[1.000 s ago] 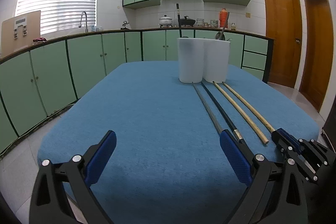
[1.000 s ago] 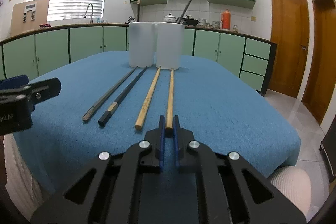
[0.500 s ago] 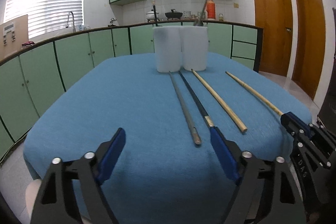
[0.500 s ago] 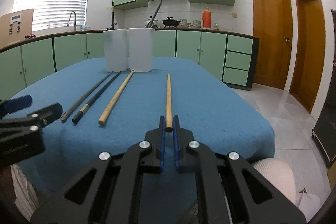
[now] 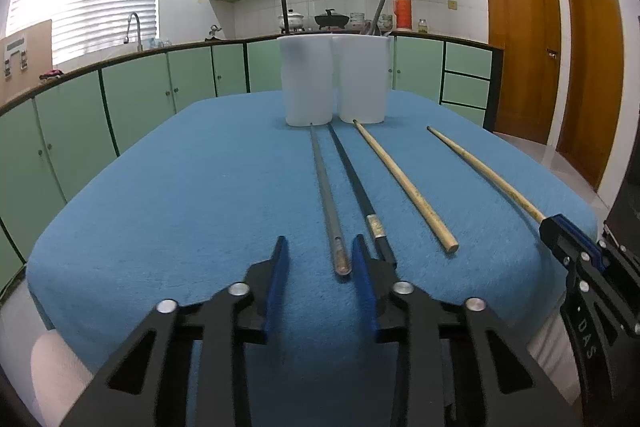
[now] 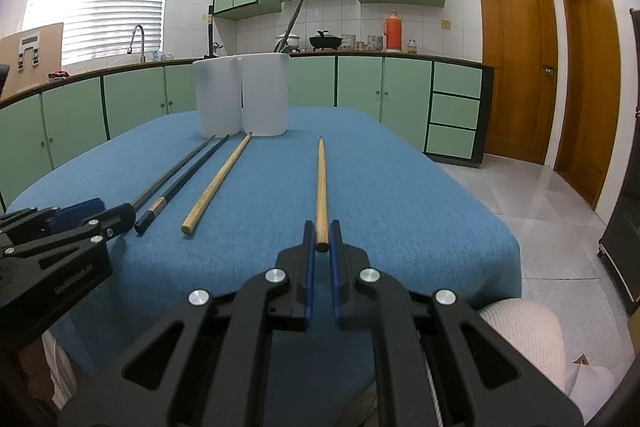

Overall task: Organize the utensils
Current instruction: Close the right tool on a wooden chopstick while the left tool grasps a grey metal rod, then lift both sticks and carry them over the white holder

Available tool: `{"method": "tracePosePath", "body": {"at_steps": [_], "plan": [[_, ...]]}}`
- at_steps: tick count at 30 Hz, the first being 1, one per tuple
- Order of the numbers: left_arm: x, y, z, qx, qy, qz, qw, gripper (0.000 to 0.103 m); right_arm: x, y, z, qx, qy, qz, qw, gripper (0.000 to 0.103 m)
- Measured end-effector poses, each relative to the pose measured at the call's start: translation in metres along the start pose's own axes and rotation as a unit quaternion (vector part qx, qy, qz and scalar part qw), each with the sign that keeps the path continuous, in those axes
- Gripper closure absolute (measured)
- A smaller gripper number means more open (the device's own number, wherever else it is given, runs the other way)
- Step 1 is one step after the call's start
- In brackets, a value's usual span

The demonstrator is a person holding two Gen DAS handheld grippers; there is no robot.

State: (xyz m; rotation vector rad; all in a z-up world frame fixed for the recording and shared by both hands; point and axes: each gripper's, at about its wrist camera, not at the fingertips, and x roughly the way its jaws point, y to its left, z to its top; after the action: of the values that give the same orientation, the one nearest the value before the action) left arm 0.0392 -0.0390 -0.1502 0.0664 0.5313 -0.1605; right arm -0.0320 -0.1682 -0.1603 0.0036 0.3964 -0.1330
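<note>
Blue-padded jaws of the left gripper (image 5: 318,259) are closing around the grey chopstick (image 5: 326,195), its end between the pads at frame centre, not yet pressed. Right gripper (image 6: 322,241) jaws clamp a wooden chopstick (image 6: 321,183). Just right of the grey one lie a black chopstick (image 5: 356,183) and another wooden chopstick (image 5: 400,179); two white holders (image 5: 334,79) stand beyond on the blue table (image 5: 180,187).
</note>
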Motion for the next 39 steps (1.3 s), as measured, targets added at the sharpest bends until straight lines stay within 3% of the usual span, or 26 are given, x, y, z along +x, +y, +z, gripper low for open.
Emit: {"method": "tracePosePath", "body": {"at_steps": [3, 10, 18, 28, 39], "plan": [[0.001, -0.004, 0.0, 0.0, 0.0, -0.004, 1.0, 0.095, 0.0, 0.0, 0.0, 0.001, 0.0, 0.0, 1.0, 0.097], [-0.006, 0.001, 0.004, -0.016, 0.002, 0.003, 0.9999, 0.095, -0.003, -0.001, 0.005, -0.003, -0.005, -0.001, 1.0, 0.097], [-0.041, 0.01, 0.029, -0.001, -0.038, 0.017, 0.9991, 0.095, -0.023, -0.007, 0.03, -0.021, -0.038, 0.007, 0.999, 0.097], [-0.093, 0.022, 0.095, 0.014, -0.117, 0.005, 0.9931, 0.096, -0.054, -0.026, 0.116, -0.042, -0.092, 0.056, 0.993, 0.097], [-0.102, 0.042, 0.17, -0.009, -0.114, -0.055, 0.992, 0.096, -0.035, -0.041, 0.213, -0.013, -0.047, 0.139, 0.989, 0.097]]}}
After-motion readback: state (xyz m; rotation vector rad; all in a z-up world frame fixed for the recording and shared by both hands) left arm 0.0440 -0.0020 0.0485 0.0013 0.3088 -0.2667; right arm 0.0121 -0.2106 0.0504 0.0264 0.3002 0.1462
